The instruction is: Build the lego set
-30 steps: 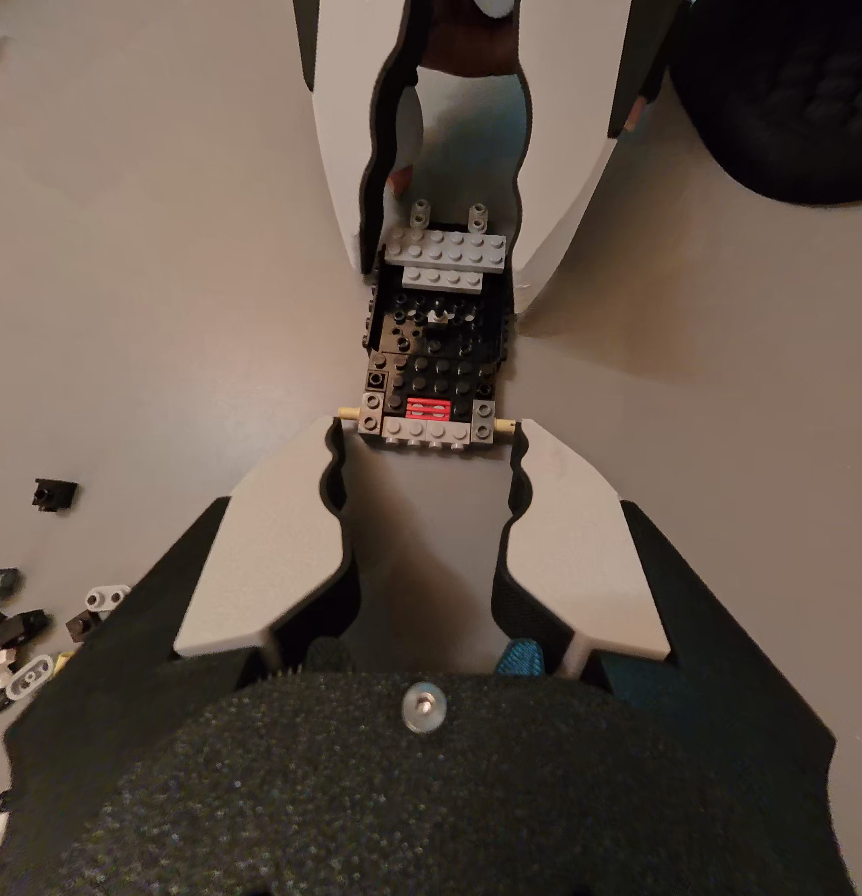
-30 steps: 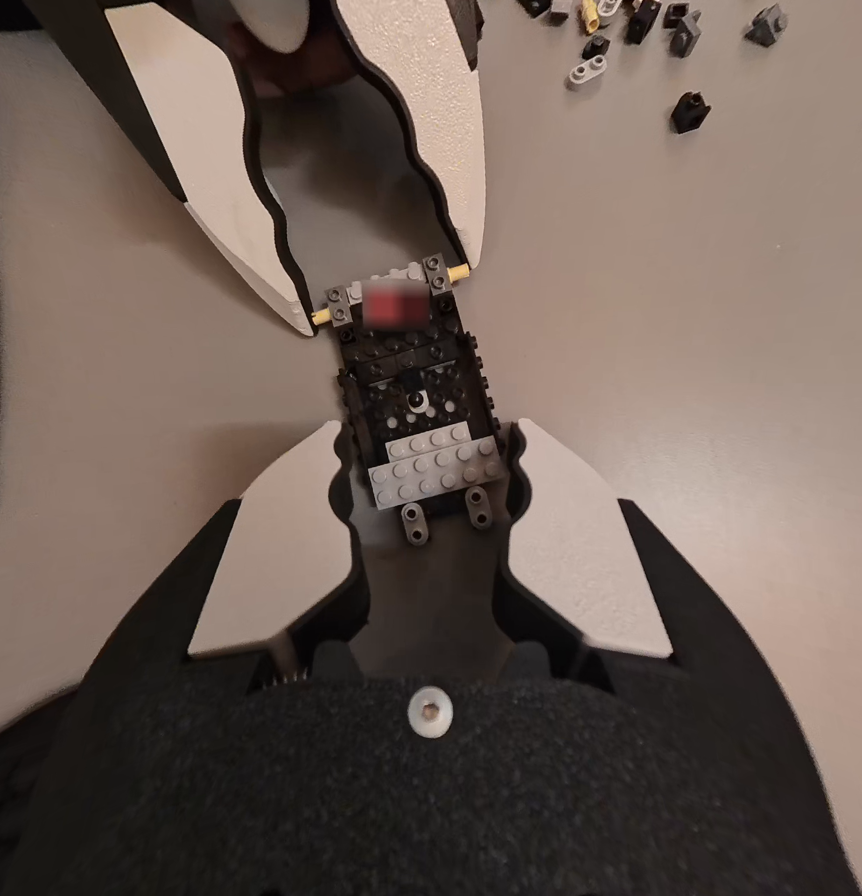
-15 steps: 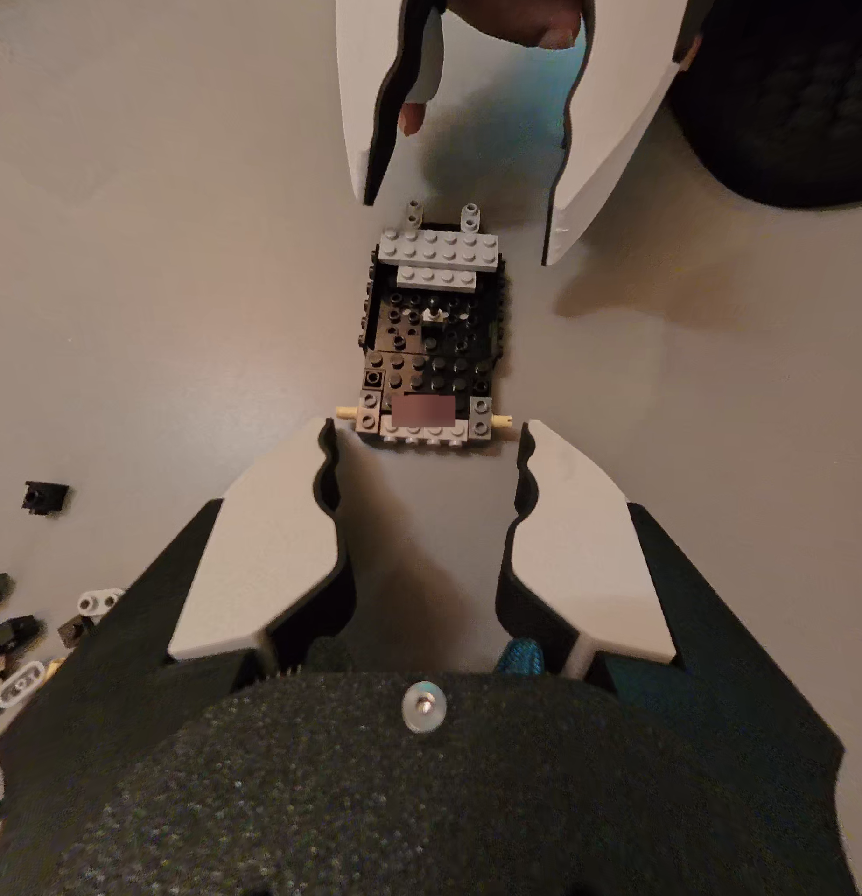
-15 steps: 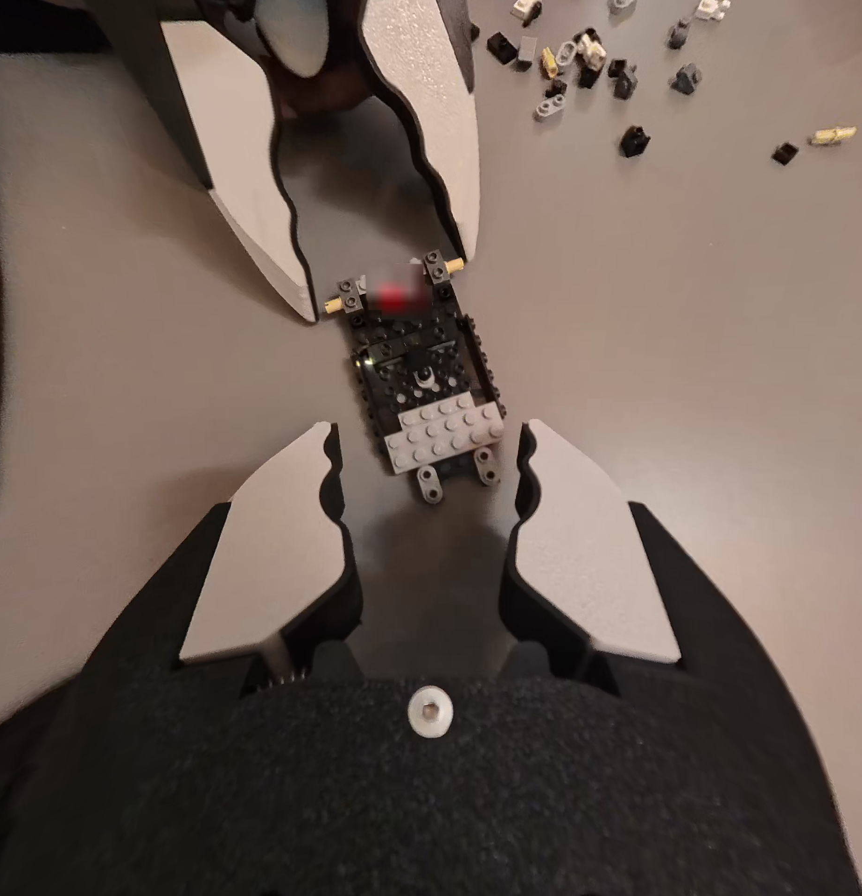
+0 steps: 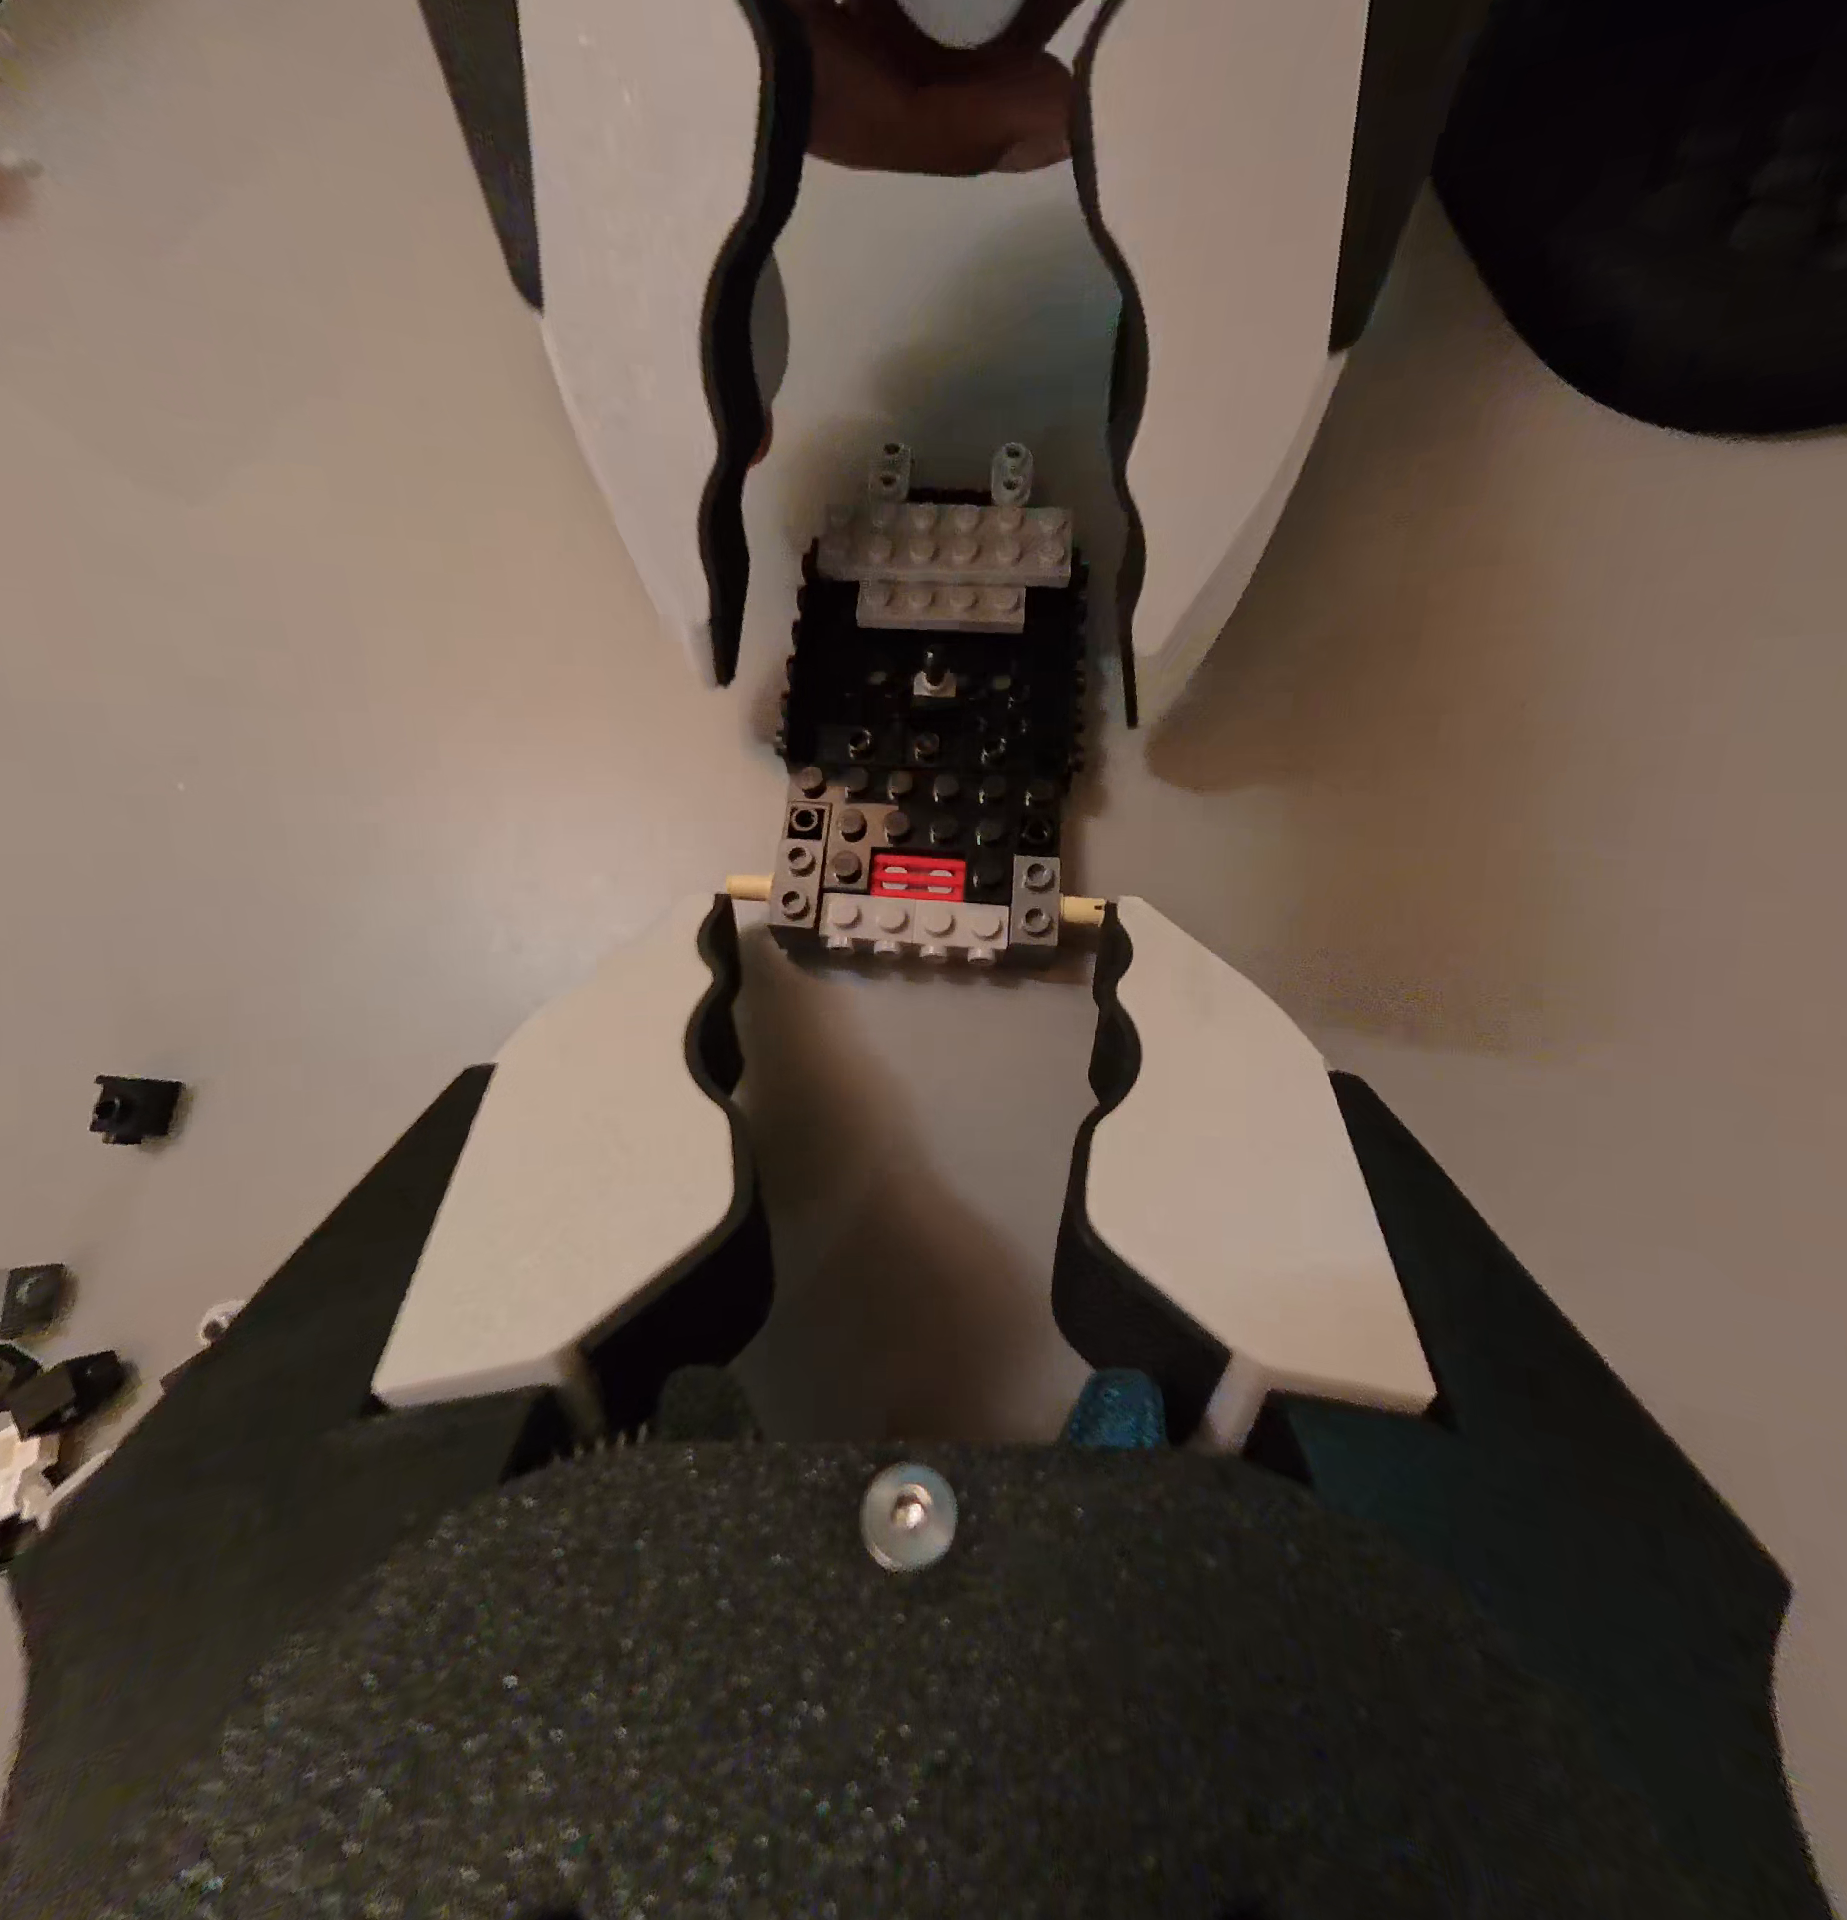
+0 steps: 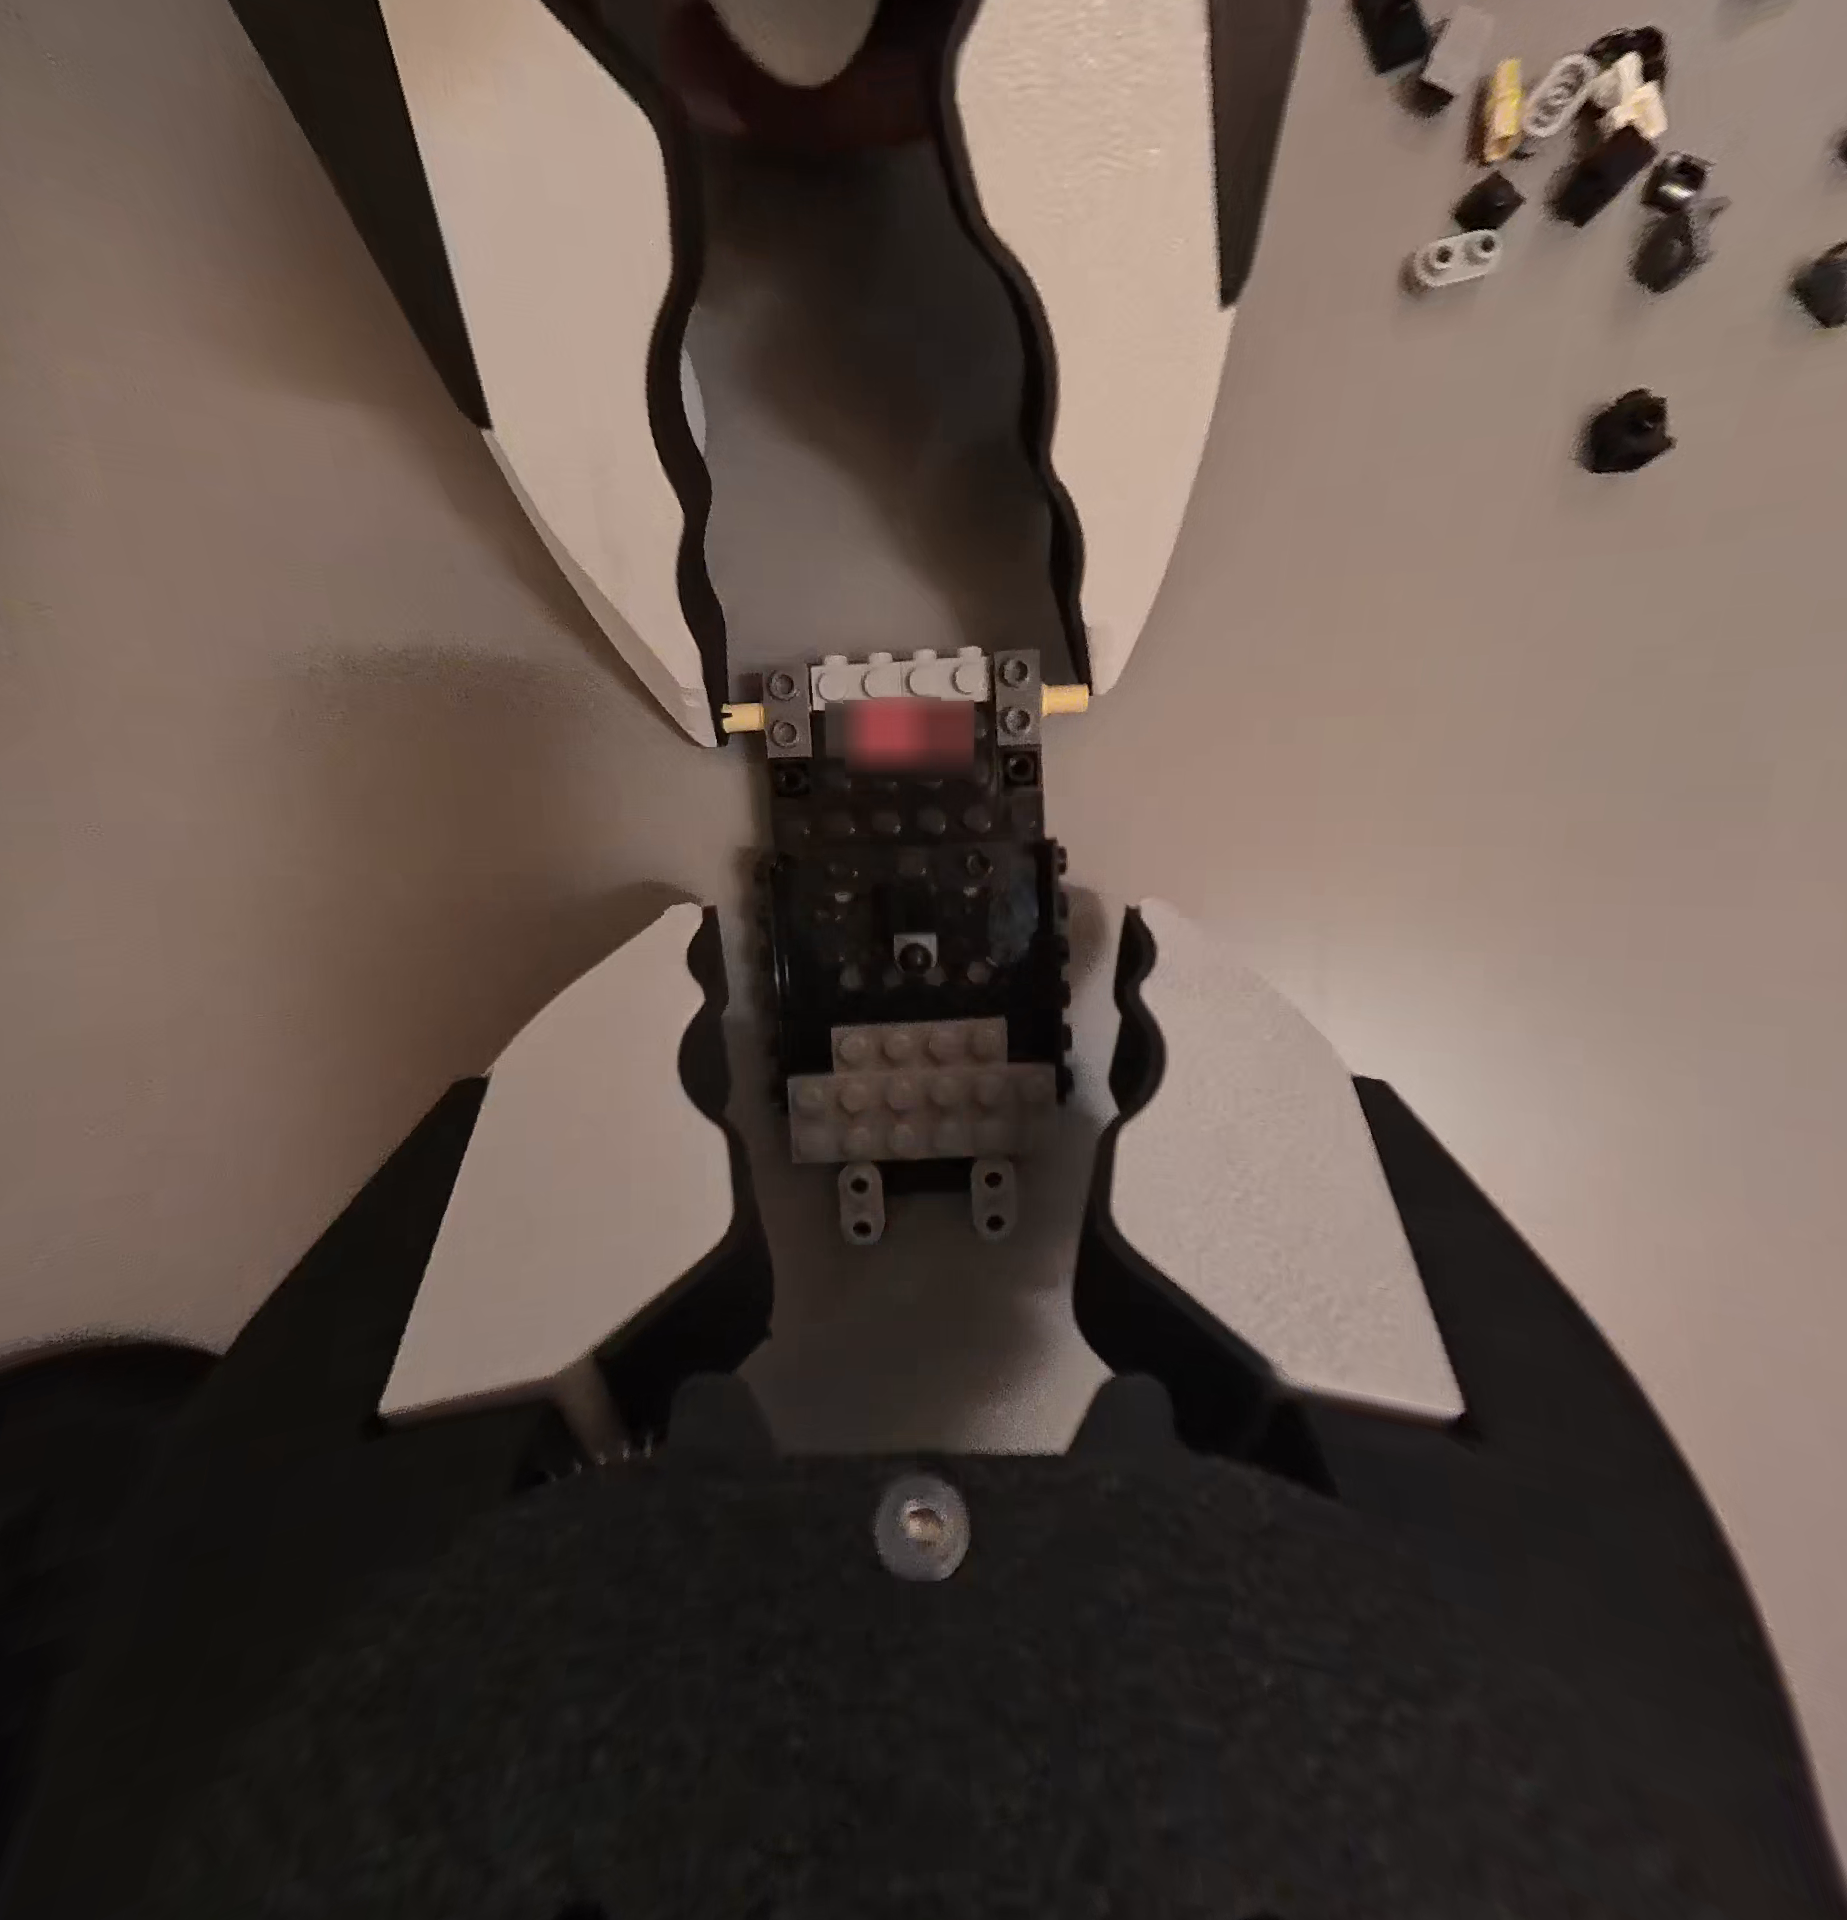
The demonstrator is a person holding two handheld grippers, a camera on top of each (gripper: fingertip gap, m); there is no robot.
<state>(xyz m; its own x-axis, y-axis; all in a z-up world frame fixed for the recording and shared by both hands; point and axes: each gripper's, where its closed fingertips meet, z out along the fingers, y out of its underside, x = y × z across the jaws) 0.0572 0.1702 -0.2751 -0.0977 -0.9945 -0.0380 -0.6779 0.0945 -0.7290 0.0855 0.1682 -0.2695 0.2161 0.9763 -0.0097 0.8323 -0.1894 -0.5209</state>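
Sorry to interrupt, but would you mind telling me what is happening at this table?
A person is building a lego set with two handheld grippers. The half-built black and grey lego model lies on the table. The left gripper and right gripper face each other, both open, bracketing opposite ends. Loose lego pieces lie aside.

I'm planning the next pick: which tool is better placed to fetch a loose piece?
Left. The loose pieces lie beside the left tool; in the right wrist view they sit far, beyond the model. The right tool, open, flanks the model's grey-plate end, so it could steady it.
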